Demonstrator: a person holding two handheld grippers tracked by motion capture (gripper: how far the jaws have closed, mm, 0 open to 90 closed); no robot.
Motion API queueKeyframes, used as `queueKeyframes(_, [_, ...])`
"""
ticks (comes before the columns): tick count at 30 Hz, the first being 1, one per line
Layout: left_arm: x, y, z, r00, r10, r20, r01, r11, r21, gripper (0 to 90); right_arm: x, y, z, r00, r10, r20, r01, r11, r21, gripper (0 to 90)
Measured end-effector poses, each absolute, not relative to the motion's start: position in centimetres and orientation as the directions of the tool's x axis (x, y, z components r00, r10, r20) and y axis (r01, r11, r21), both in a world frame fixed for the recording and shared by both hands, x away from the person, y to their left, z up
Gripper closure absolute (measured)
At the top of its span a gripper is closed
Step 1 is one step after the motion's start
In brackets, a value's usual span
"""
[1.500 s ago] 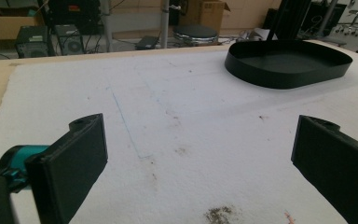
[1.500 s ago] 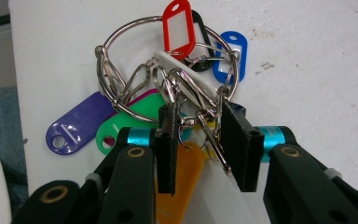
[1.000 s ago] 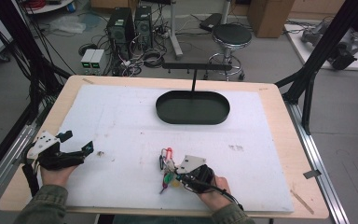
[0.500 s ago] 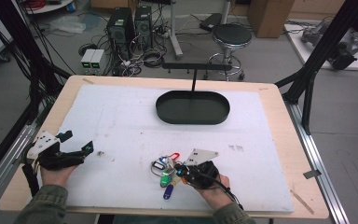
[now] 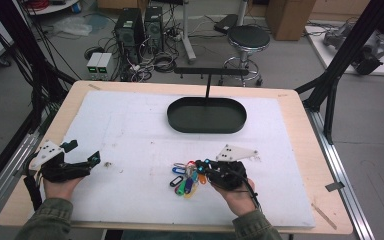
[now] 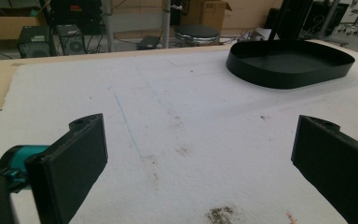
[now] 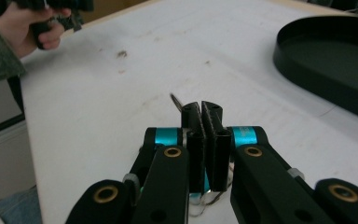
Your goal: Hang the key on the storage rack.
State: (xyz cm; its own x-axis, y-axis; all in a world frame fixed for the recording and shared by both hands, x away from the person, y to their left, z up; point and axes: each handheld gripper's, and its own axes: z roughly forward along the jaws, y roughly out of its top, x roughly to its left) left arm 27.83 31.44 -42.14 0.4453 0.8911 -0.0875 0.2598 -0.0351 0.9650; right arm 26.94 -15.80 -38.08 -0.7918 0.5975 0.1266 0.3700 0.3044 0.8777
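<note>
Plastic-tagged key bunch (image 5: 185, 179) hangs just left of/below right gripper (image 5: 200, 166), jaws clamped on its ring w/ thin bite, so a jerk toward black tray (image 5: 206, 115) ahead could drop it; left gripper (image 5: 84, 154) idle, jaws apart.

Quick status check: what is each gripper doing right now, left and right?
Left gripper: open, nothing between the jaws.
Right gripper: shut on the bunch of keys.
</note>
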Motion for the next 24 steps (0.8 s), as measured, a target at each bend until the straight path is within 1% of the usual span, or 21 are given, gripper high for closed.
queueKeyframes(11, [27.8, 31.4, -42.1, 0.447, 0.89, -0.088, 0.26, -0.035, 0.965, 3.9, 28.2, -16.0, -35.5, -0.795, 0.596, 0.113, 0.341, 0.285, 0.896, 88.7])
queueKeyframes(16, [27.9, 31.4, -42.2, 0.447, 0.89, -0.089, 0.261, -0.035, 0.965, 3.9, 29.0, -15.9, -34.1, -0.803, 0.588, 0.1, 0.326, 0.292, 0.899, 88.7])
queueKeyframes(19, [27.9, 31.4, -42.2, 0.447, 0.89, -0.088, 0.262, -0.036, 0.965, 3.9, 29.4, -15.6, -33.3, -0.806, 0.587, 0.071, 0.306, 0.311, 0.9, 88.7])
queueKeyframes(24, [27.9, 31.4, -42.2, 0.448, 0.889, -0.089, 0.261, -0.035, 0.965, 3.9, 30.2, -15.5, -32.1, -0.808, 0.585, 0.071, 0.301, 0.306, 0.903, 88.7])
